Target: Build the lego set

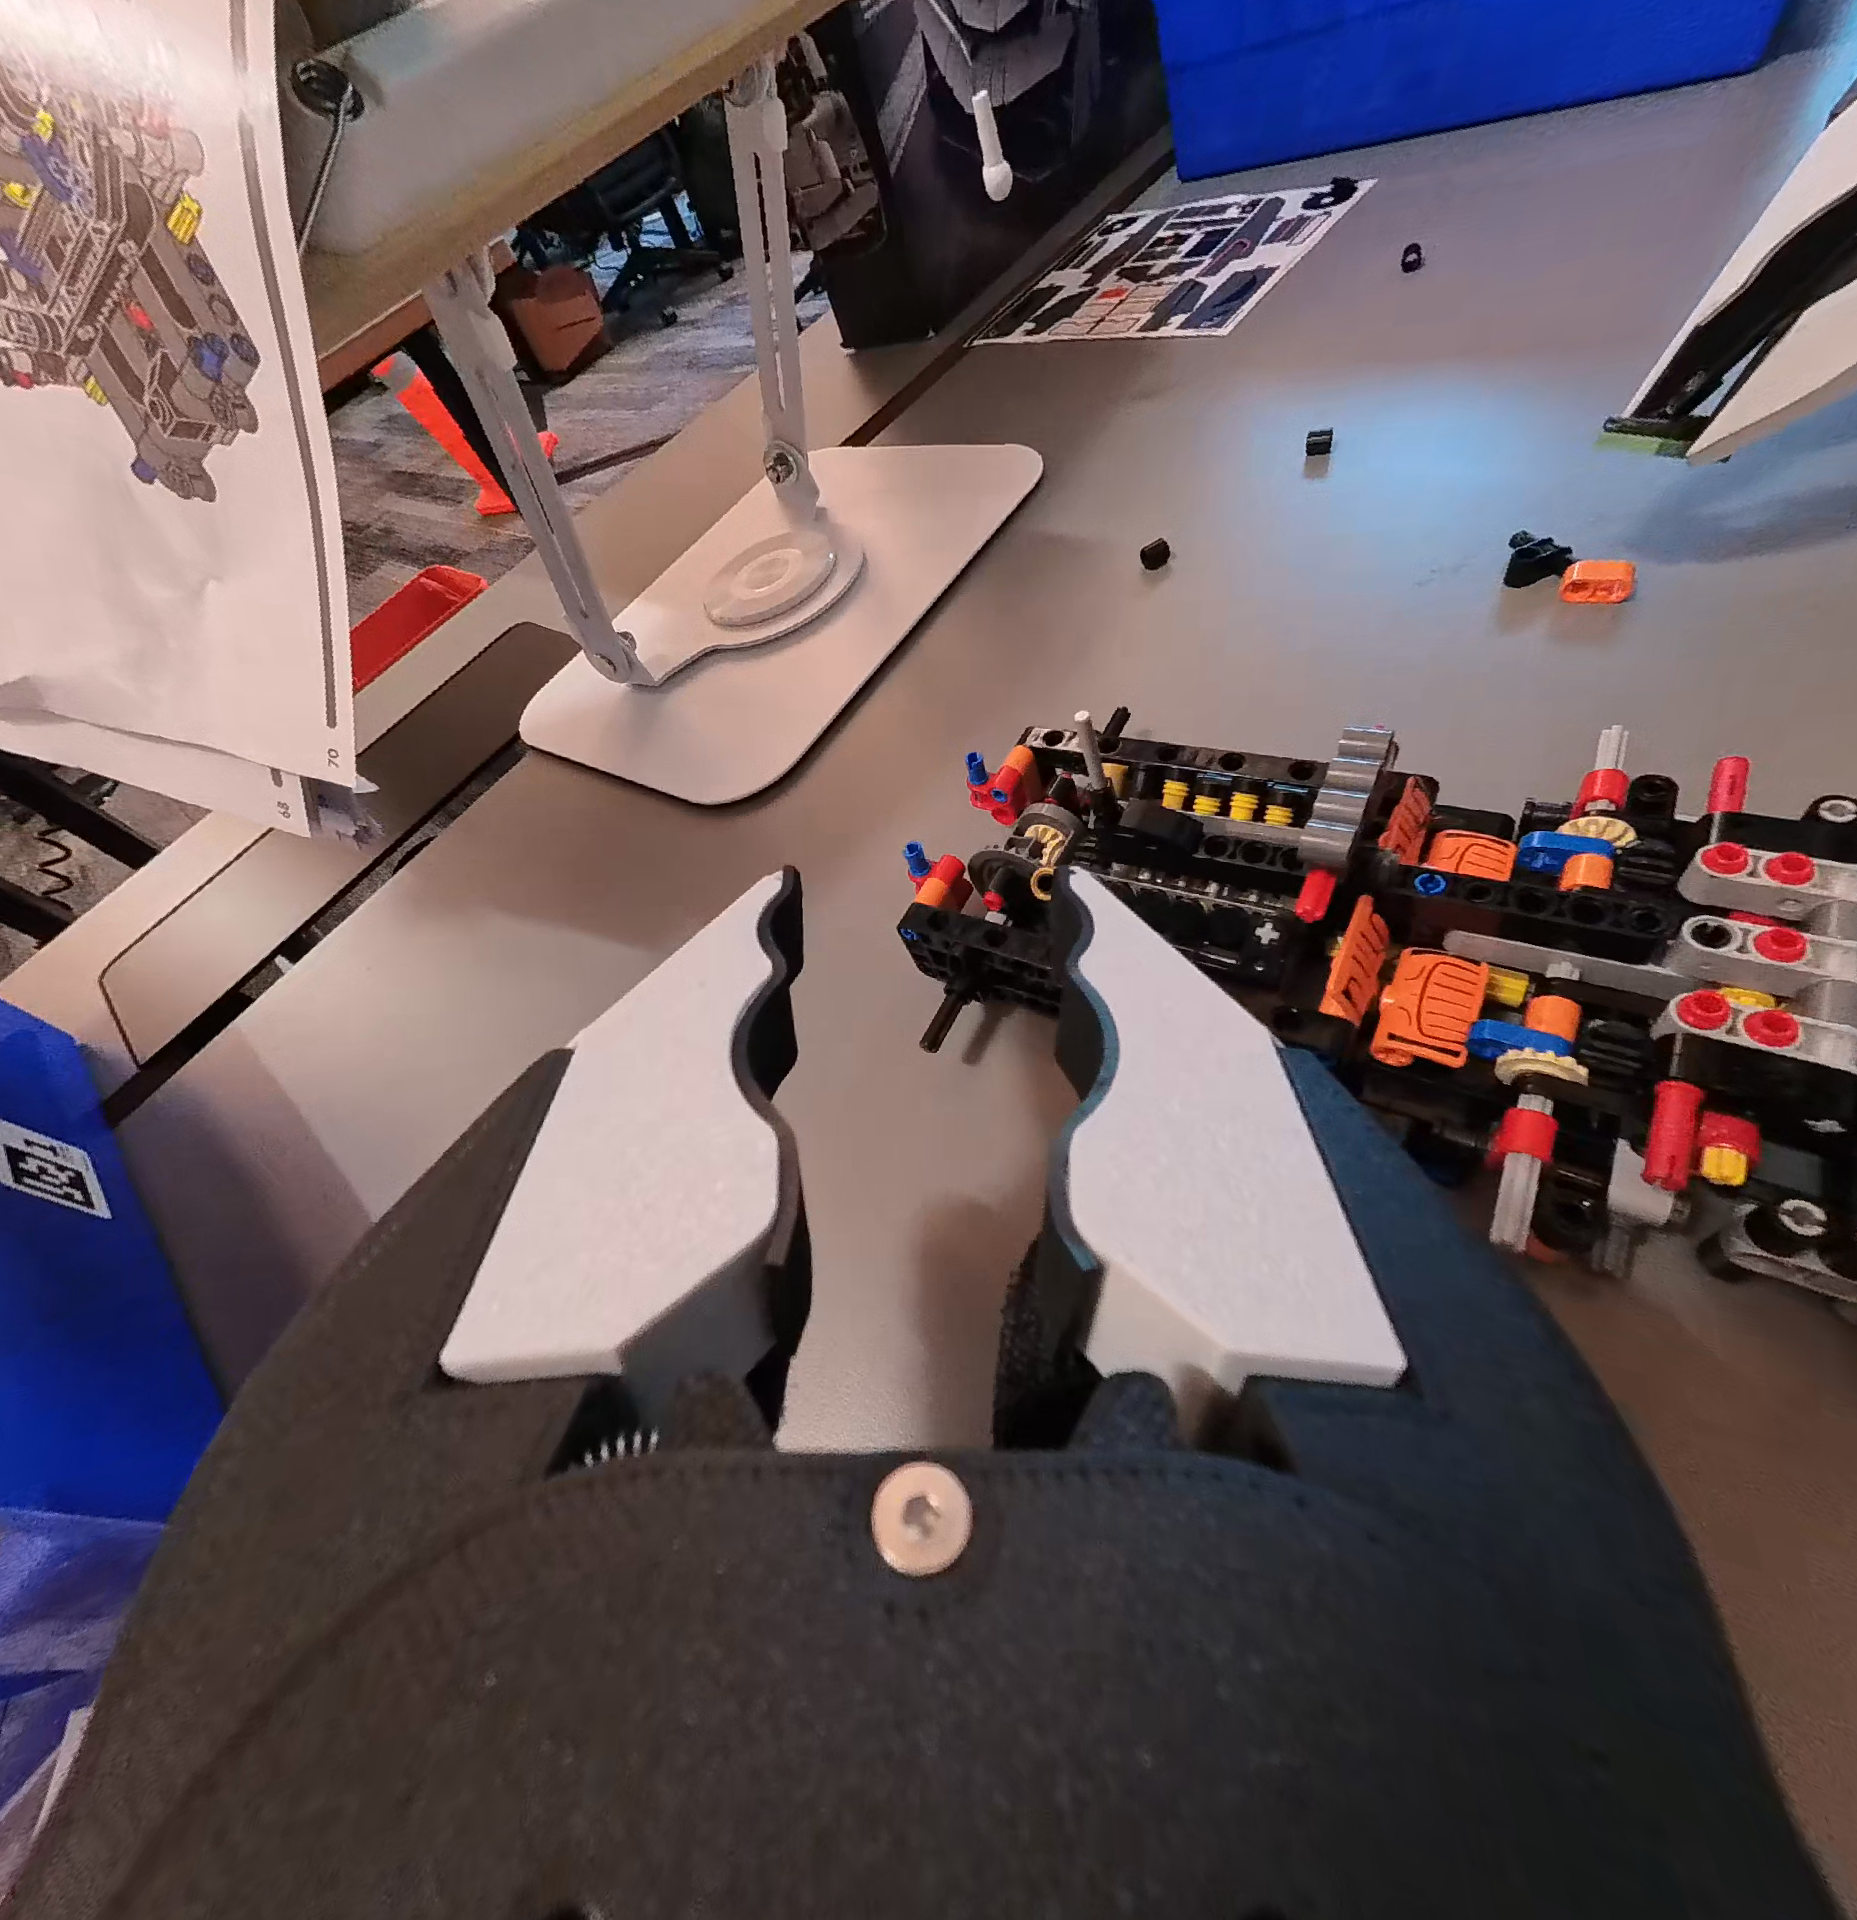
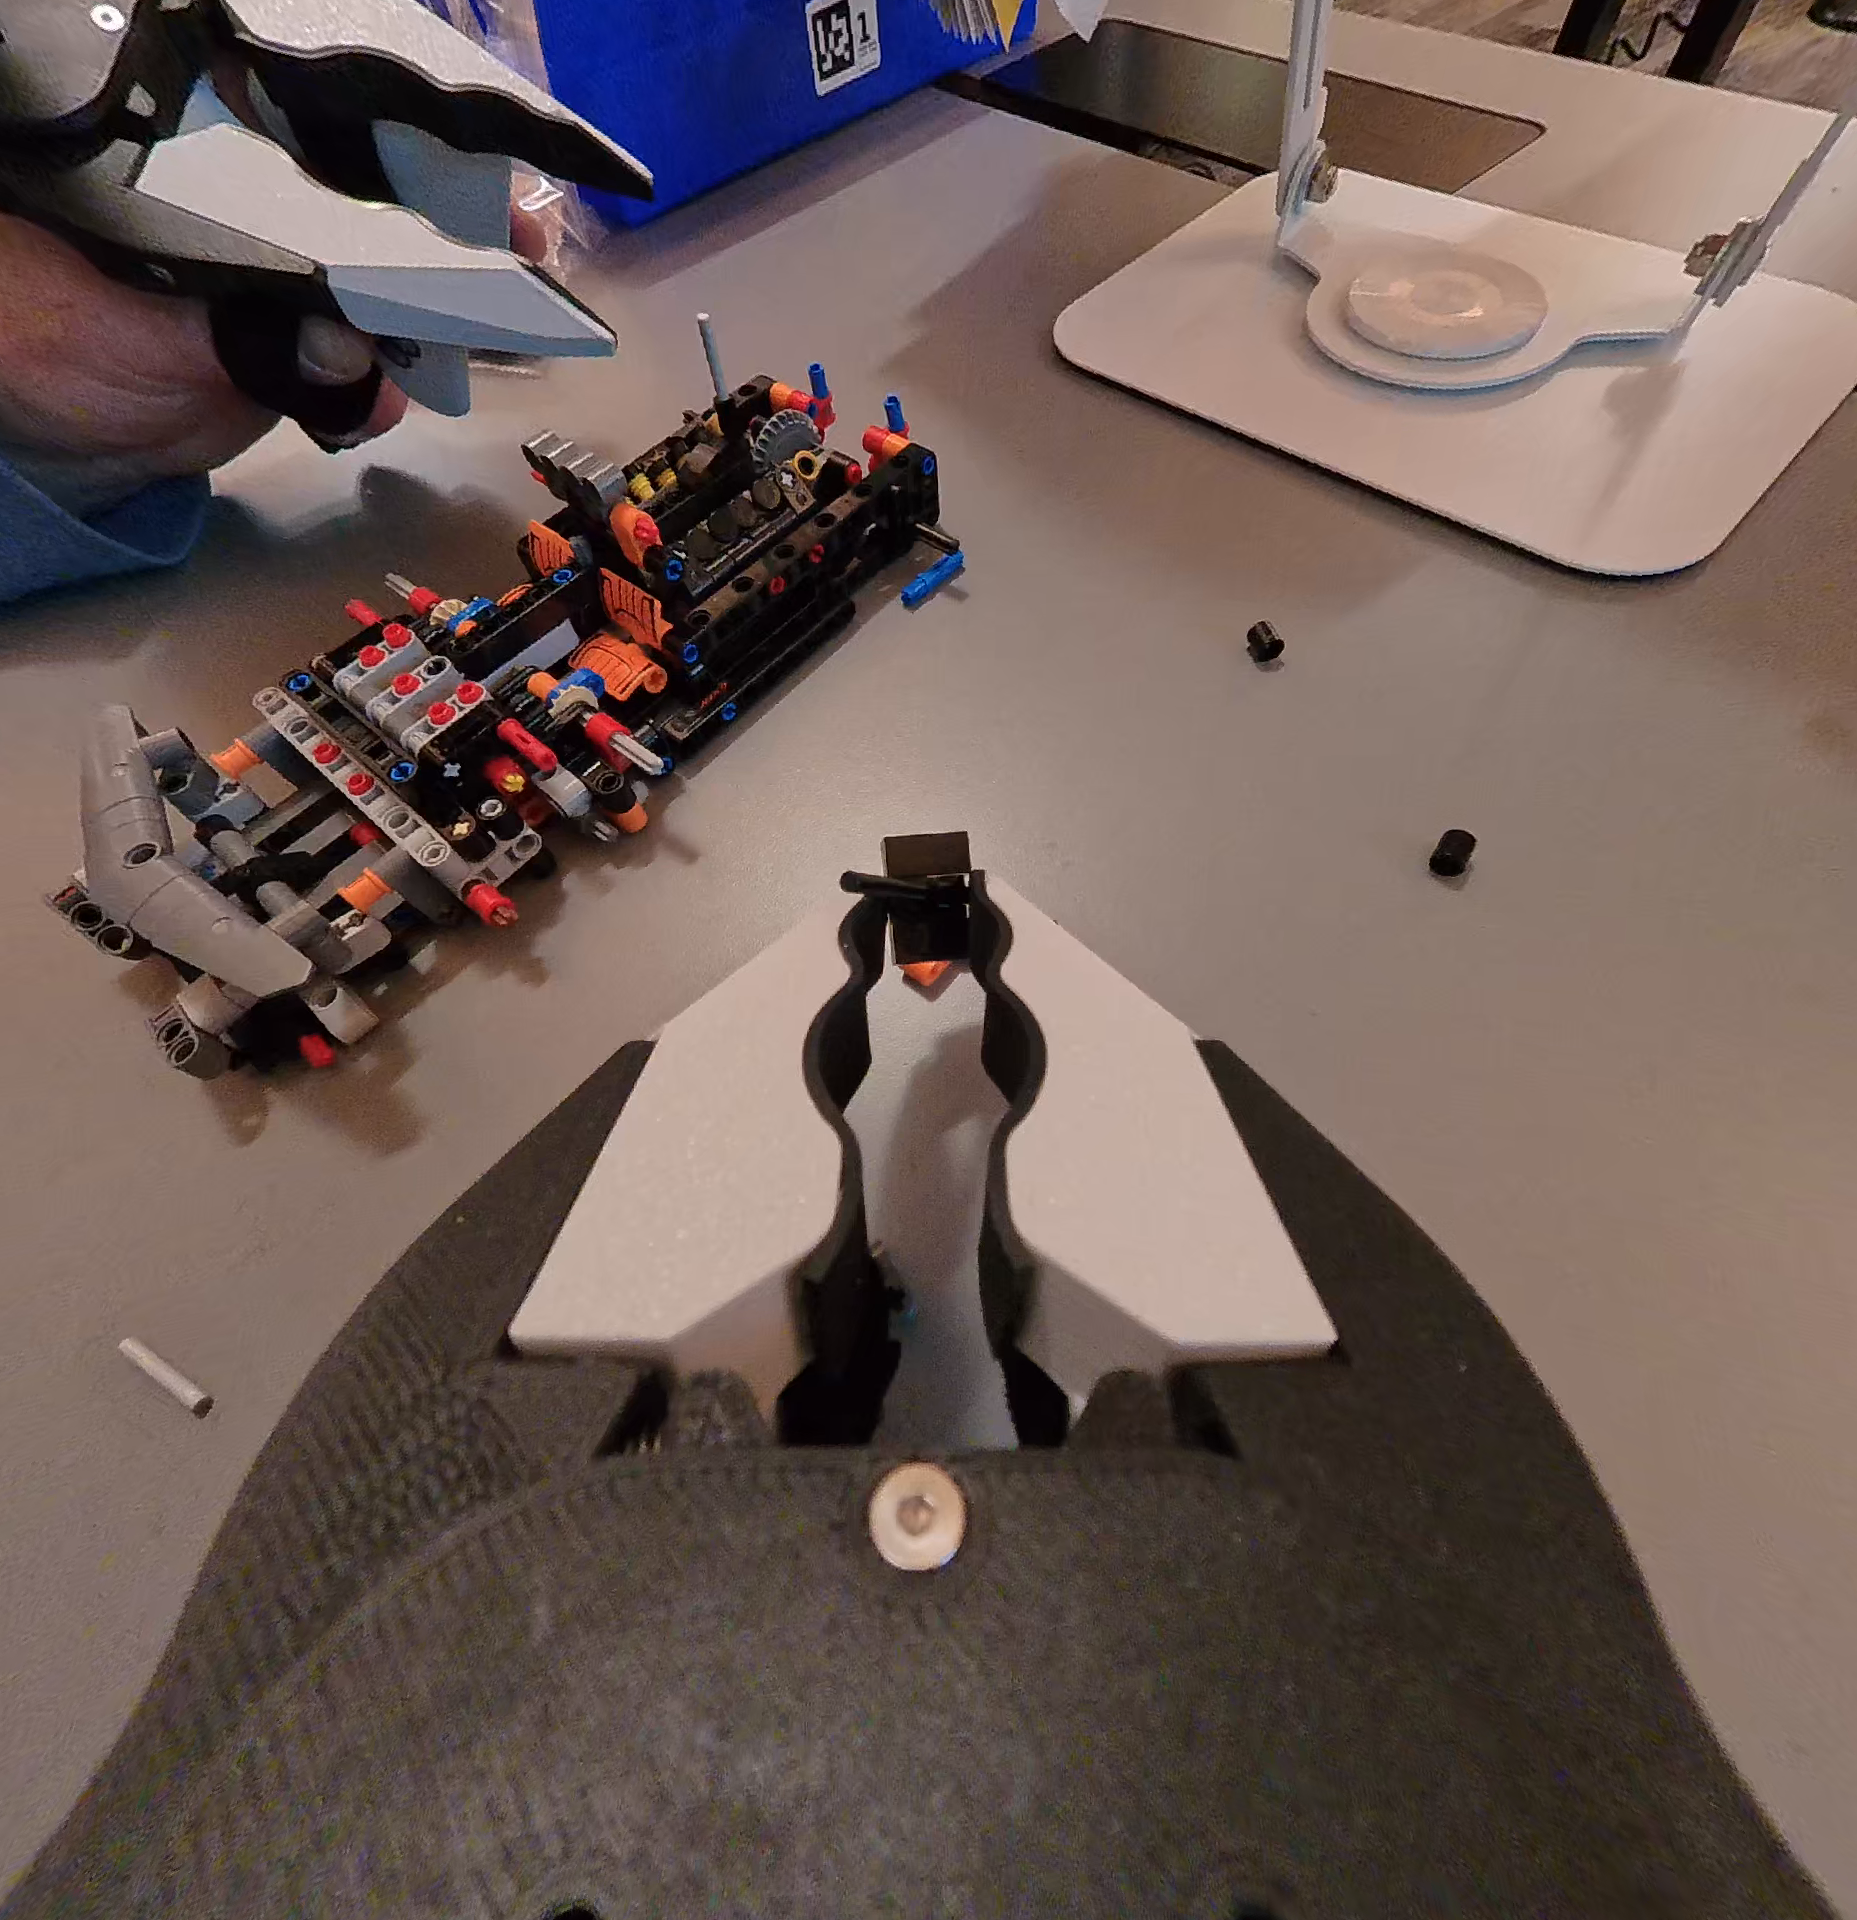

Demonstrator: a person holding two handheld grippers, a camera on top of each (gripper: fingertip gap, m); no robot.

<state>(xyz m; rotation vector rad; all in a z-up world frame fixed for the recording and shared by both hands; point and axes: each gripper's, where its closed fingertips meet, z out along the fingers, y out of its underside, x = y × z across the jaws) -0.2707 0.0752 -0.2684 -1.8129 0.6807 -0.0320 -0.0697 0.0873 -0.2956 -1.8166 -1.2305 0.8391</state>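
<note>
Grey tabletop (image 2: 1319, 1039) carries everything. Right gripper (image 2: 924, 894) pinches a small black and orange piece (image 2: 926, 902) between closed tips. Left gripper (image 1: 924, 883) hangs with fingers spread, empty, beside the half-built lego model (image 2: 467, 717). Loose black pins (image 2: 1452, 852) lie nearby.

Left claw (image 1: 929, 883) showing pale grey wavy-edged fingers on a black textured body, silver screw (image 1: 922, 1519) sitting centrally, right claw (image 2: 922, 883) matching, person wearing a blue sleeve (image 2: 51, 551)
</note>
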